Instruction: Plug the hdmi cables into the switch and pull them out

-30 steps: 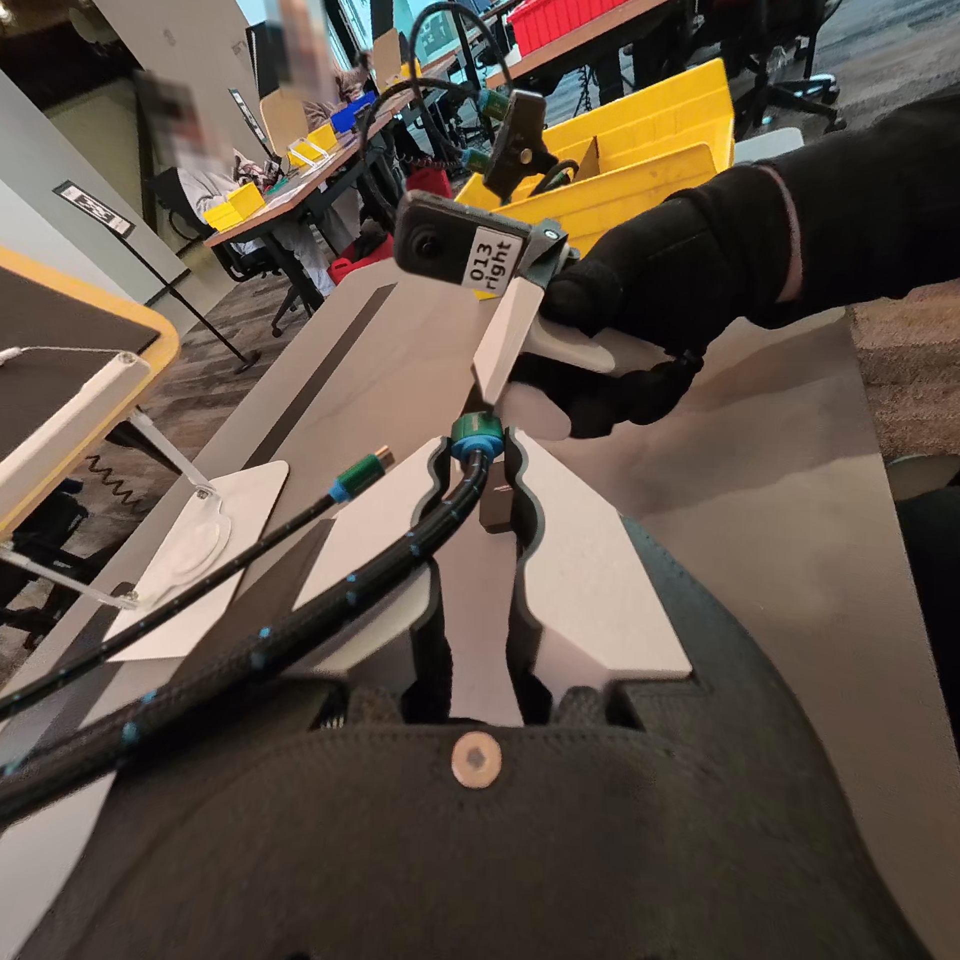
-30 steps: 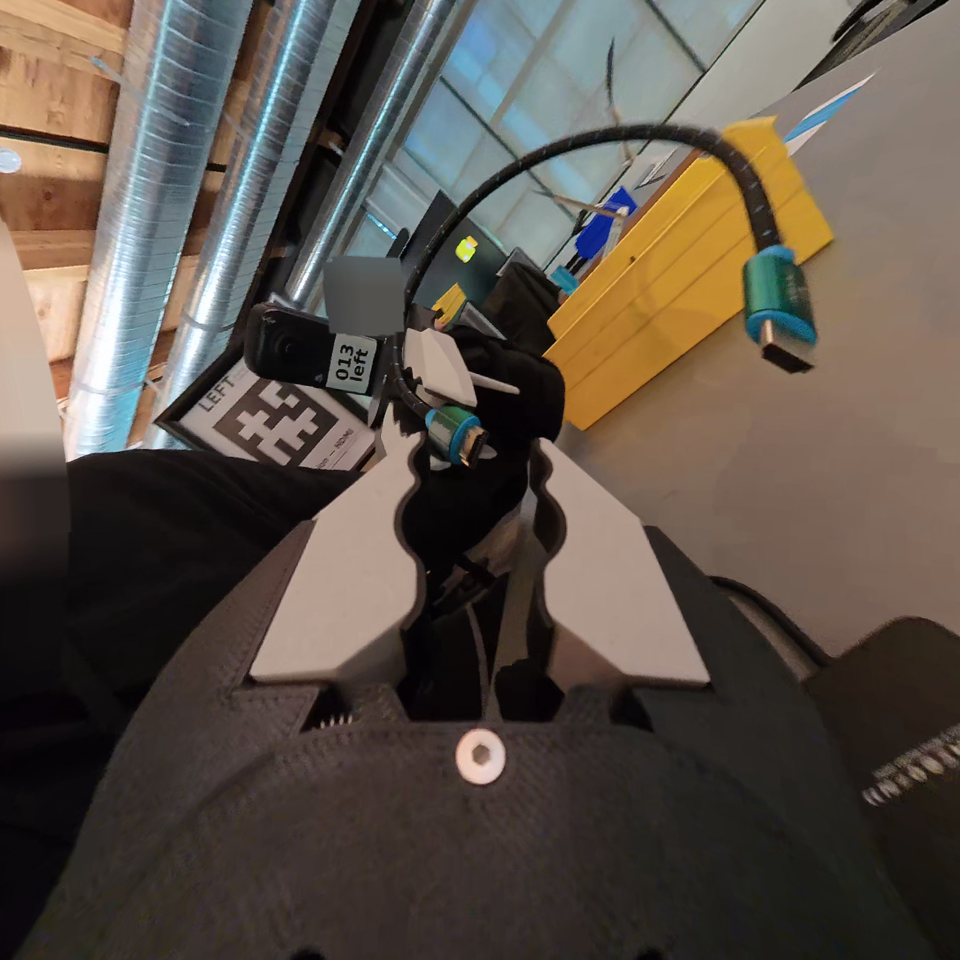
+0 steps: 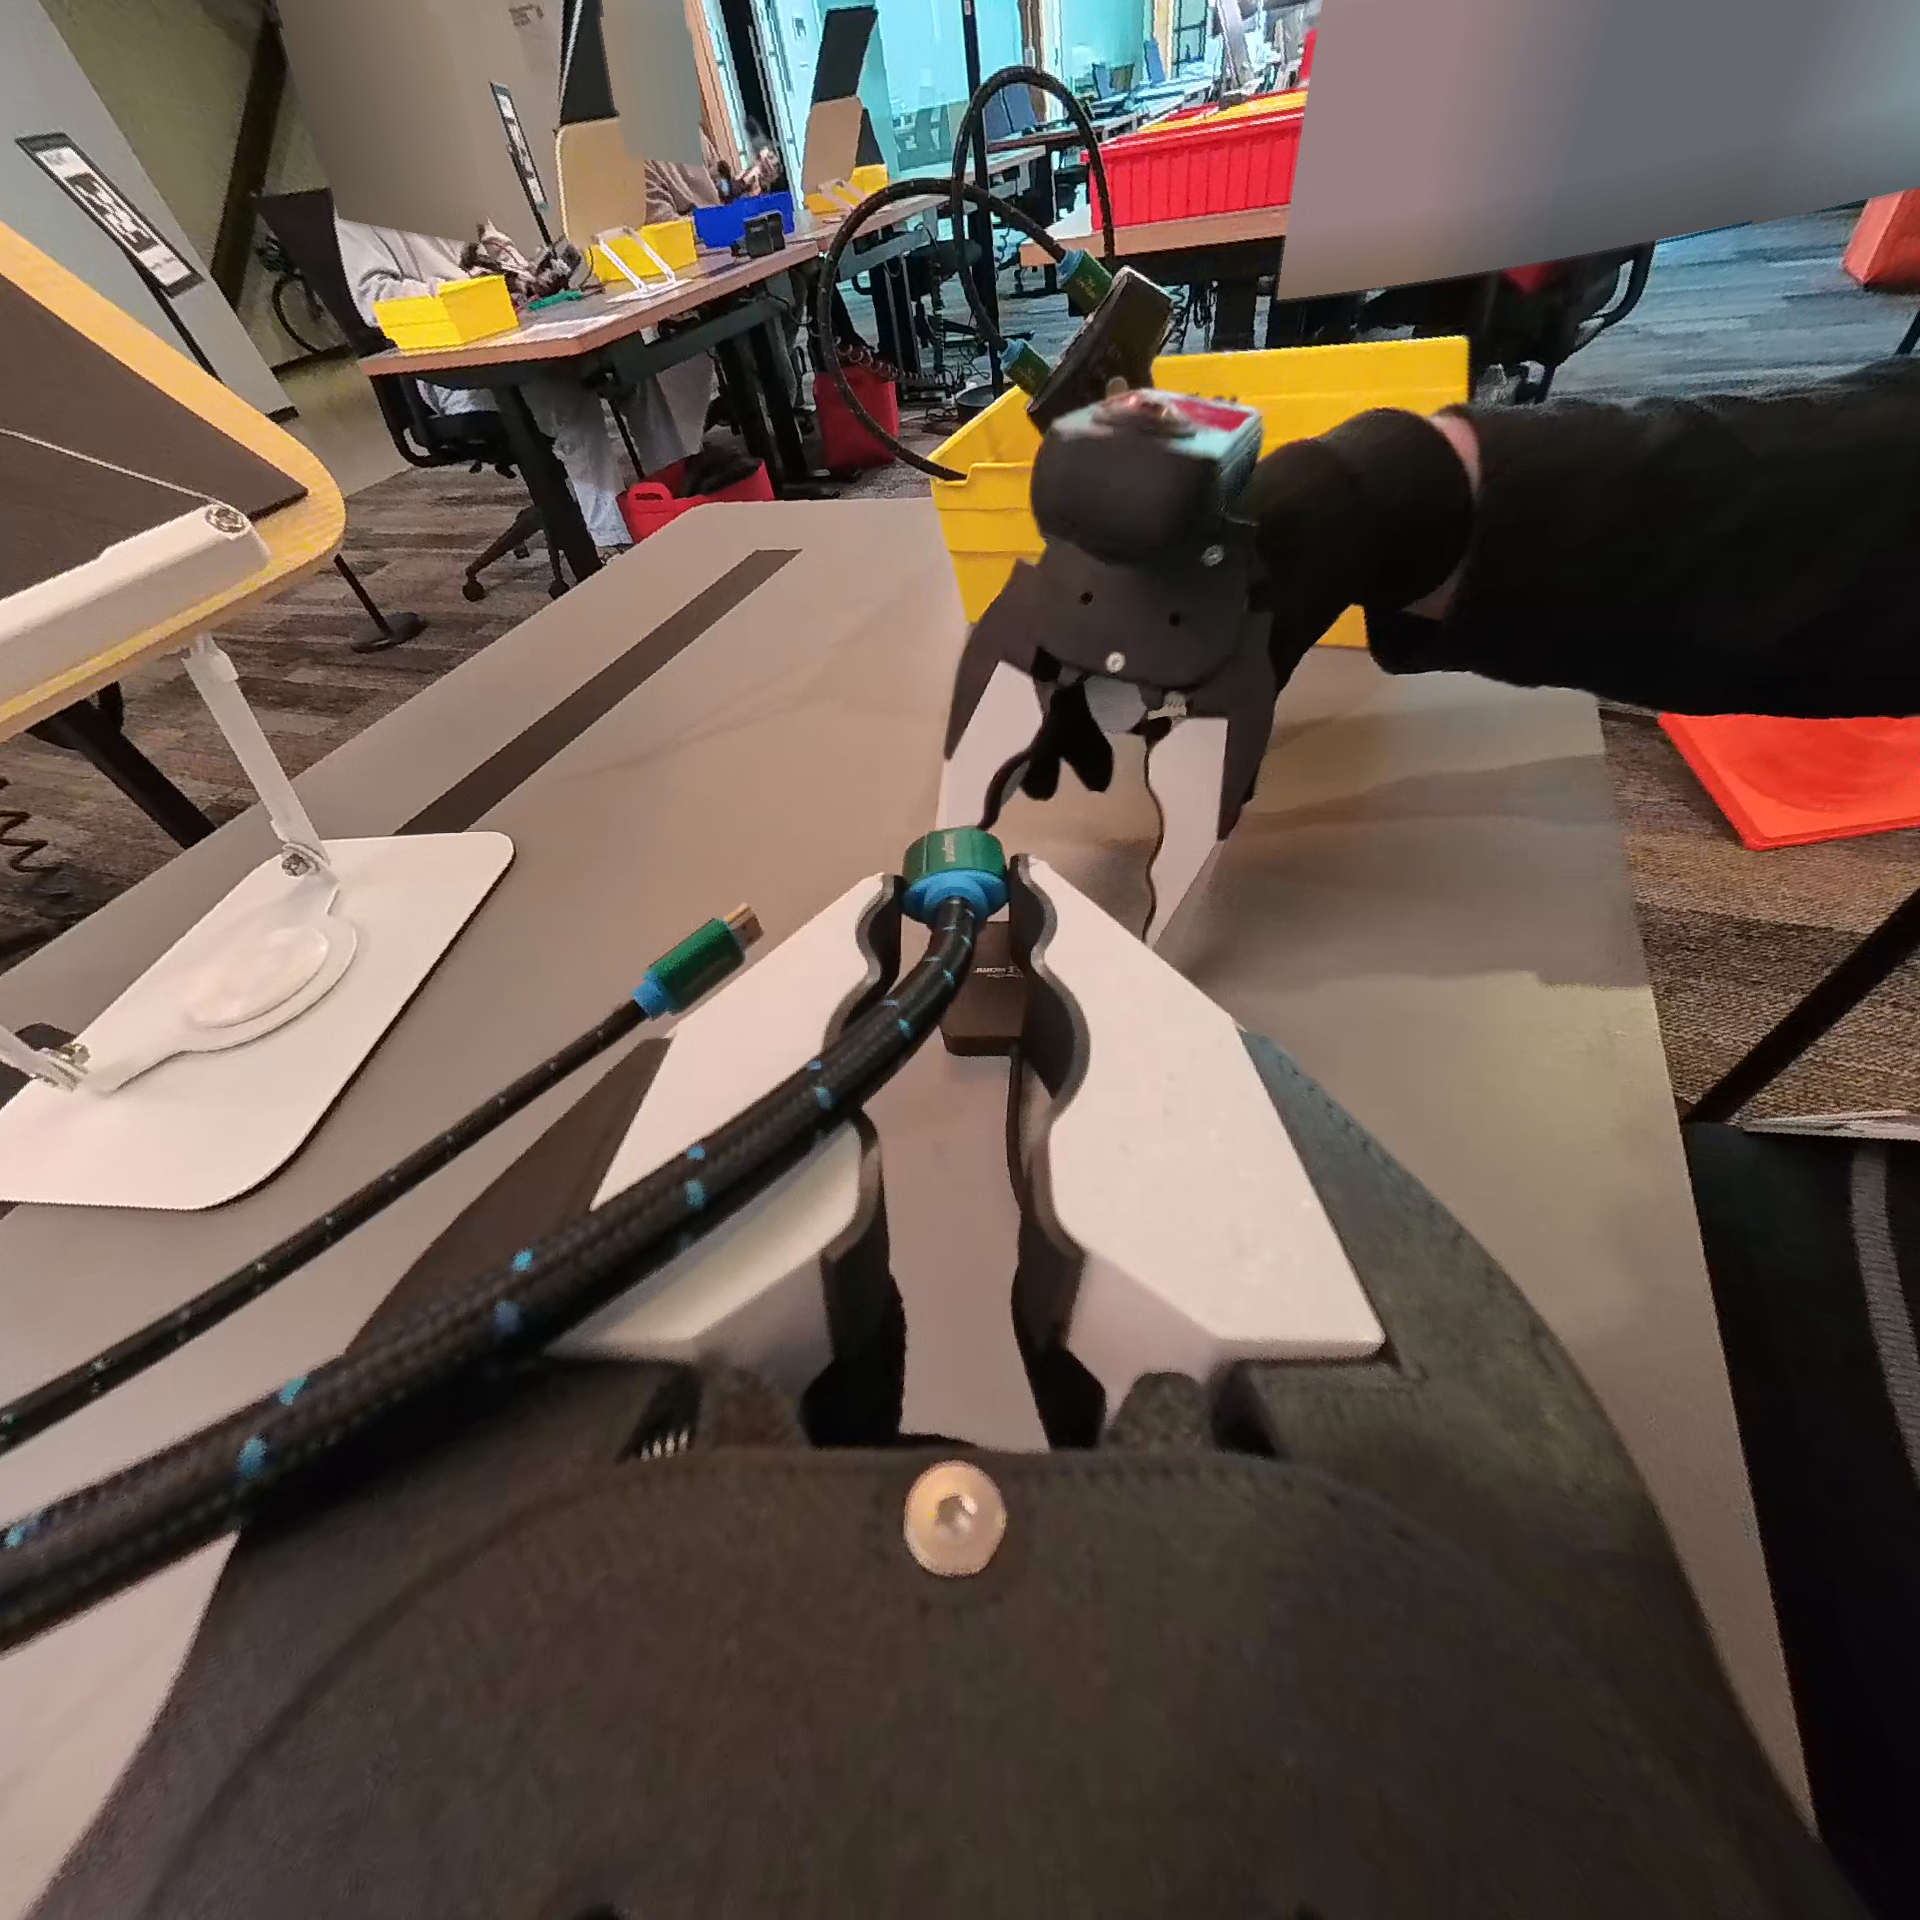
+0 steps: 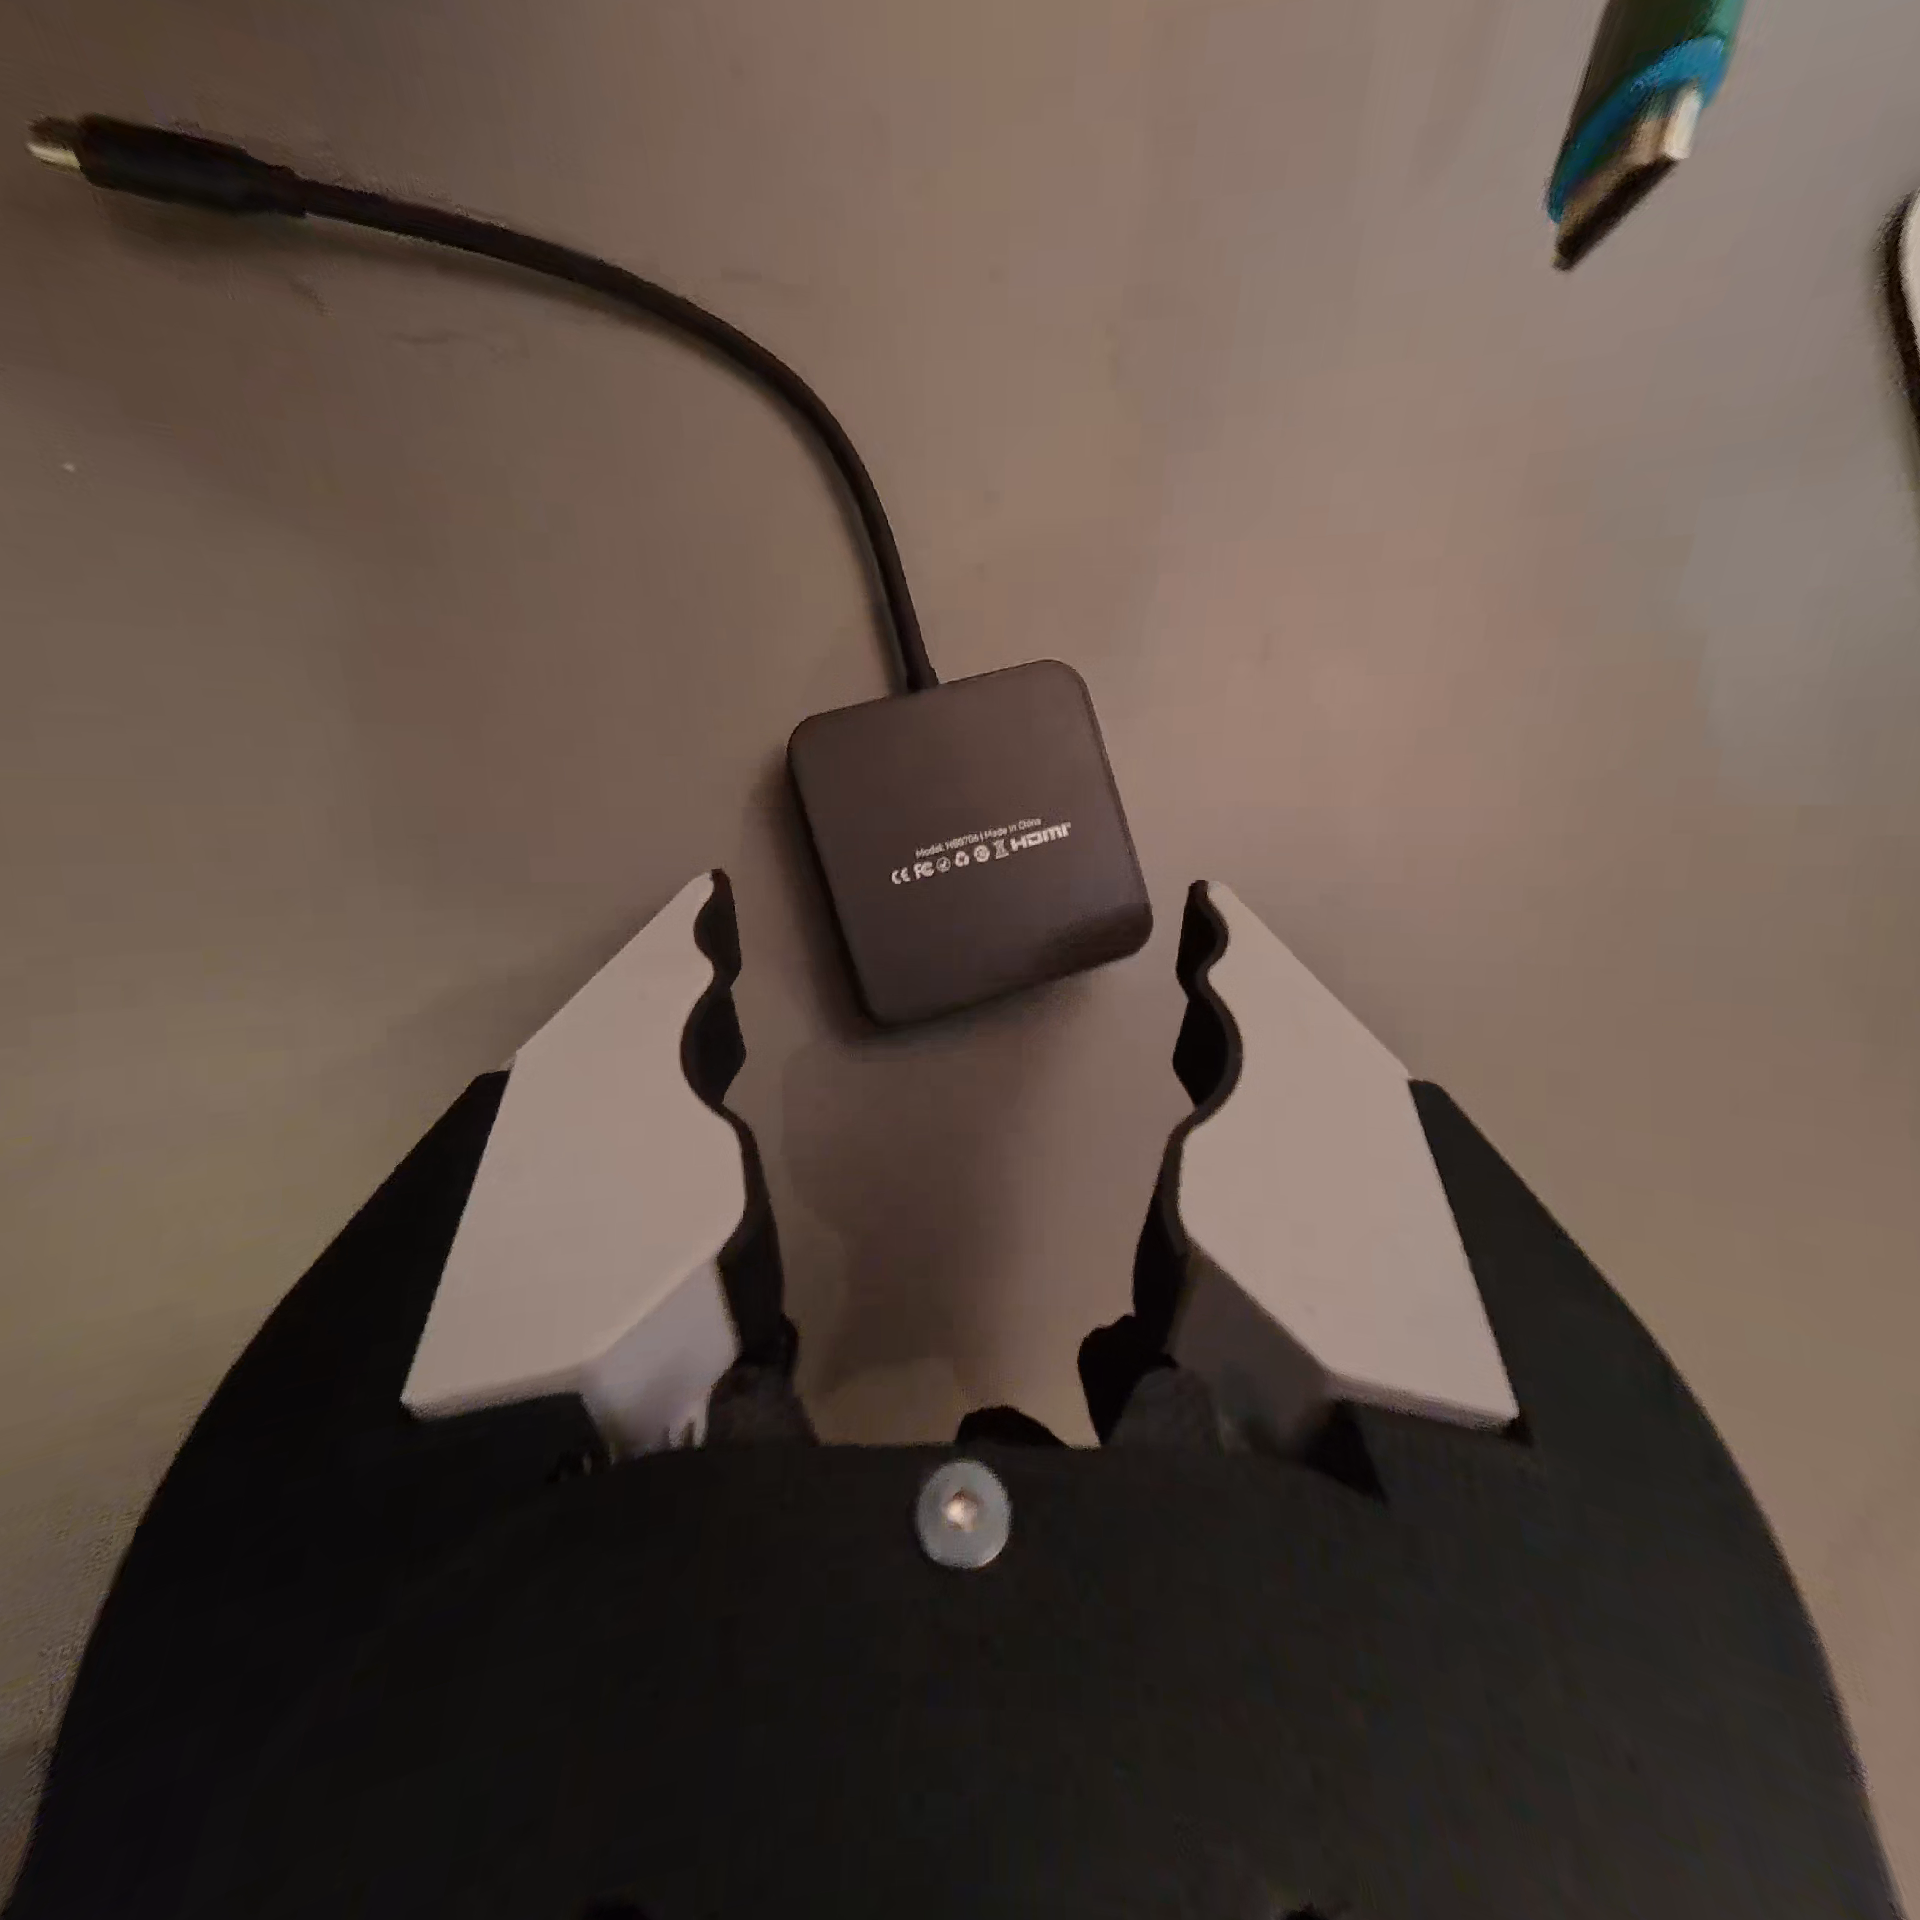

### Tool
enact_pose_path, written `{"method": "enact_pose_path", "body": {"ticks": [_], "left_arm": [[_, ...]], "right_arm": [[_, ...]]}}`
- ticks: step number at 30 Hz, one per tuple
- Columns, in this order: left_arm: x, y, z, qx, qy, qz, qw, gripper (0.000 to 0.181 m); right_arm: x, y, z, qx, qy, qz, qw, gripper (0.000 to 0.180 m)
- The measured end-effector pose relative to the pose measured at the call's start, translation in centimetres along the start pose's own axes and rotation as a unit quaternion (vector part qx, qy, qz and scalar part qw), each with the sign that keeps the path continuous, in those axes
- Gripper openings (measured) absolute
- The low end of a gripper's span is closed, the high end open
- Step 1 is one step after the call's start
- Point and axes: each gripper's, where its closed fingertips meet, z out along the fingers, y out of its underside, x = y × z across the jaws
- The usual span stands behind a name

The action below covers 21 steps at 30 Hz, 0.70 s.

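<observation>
In the right wrist view the right gripper [image 4: 956, 888] points down at the grey table [image 4: 1455, 520], jaws spread wide and empty, the black switch [image 4: 966, 836] lying flat between and just beyond its fingertips, its thin lead [image 4: 644, 286] curving to the upper left. The left gripper [image 3: 956, 883] is clamped on a braided cable [image 3: 665, 1195] just behind its green plug [image 3: 951, 854]; a second plug [image 3: 696, 961] lies at centre left.

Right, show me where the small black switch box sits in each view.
Left wrist view: the switch lies on the table, just past the left gripper, partly hidden by its fingertips.
Right wrist view: centre, just ahead of the open right gripper.
Shared landmark: the green plug.
</observation>
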Motion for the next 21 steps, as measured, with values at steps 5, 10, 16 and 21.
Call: {"method": "enact_pose_path", "body": {"ticks": [5,10,16,21], "left_arm": [[-0.2,0.0,-0.1,0.0,-0.003,0.002,1.0,0.018],[-0.4,0.0,-0.2,0.001,-0.003,0.001,1.0,0.017],[-0.4,0.3,-0.2,-0.001,0.001,0.0,1.0,0.017],[-0.4,0.0,-0.4,0.0,-0.001,0.001,1.0,0.017]], "right_arm": [[0.7,-0.5,1.4,-0.014,-0.031,-0.007,0.999,0.065],[1.4,-0.9,1.5,-0.003,-0.042,0.106,0.993,0.063],[1.5,-2.2,0.8,0.041,-0.009,0.343,0.938,0.067],[0.1,-1.4,0.0,0.014,-0.012,0.228,0.973,0.079]]}}
